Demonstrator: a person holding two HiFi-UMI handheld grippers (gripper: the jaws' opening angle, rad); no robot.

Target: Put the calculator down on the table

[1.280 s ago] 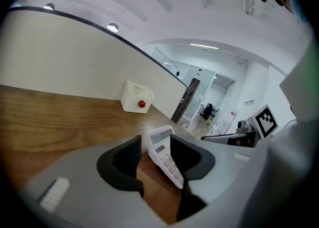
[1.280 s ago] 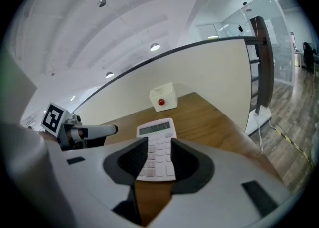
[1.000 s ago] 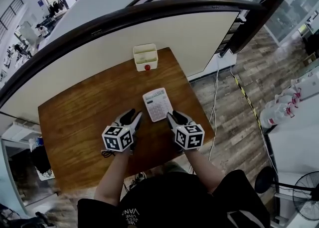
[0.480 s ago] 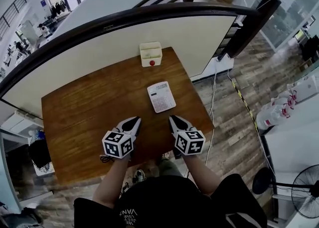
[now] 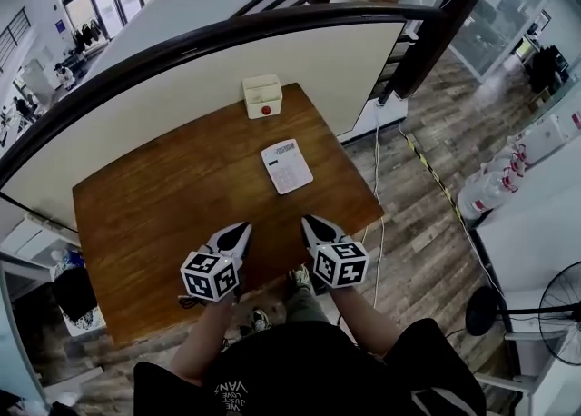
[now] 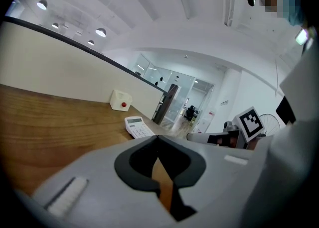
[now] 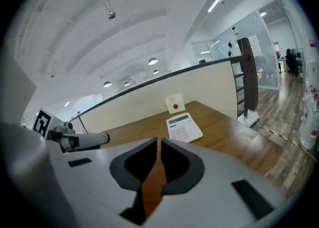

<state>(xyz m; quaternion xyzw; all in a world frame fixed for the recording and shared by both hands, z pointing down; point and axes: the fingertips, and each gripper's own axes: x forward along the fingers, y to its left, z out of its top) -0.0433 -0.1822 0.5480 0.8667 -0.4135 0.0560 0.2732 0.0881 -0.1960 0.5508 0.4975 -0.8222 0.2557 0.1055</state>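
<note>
The white calculator (image 5: 286, 166) lies flat on the brown wooden table (image 5: 154, 205), towards its far right, with nothing touching it. It also shows ahead in the left gripper view (image 6: 138, 126) and the right gripper view (image 7: 183, 126). My left gripper (image 5: 240, 232) hovers over the table's near edge, well short of the calculator; its jaws (image 6: 158, 138) are shut and empty. My right gripper (image 5: 309, 222) is level with it on the right. Its jaws (image 7: 158, 140) are closing, almost together, with nothing between them.
A small cream box (image 5: 262, 96) with a red button stands at the table's far edge, behind the calculator. A cream partition with a dark rail (image 5: 182, 42) runs behind the table. A white cable (image 5: 377, 146) hangs off to the right over the wood floor.
Both grippers have drawn back from beside the calculator to the near edge of the table and closed their jaws. The calculator stays lying on the table.
</note>
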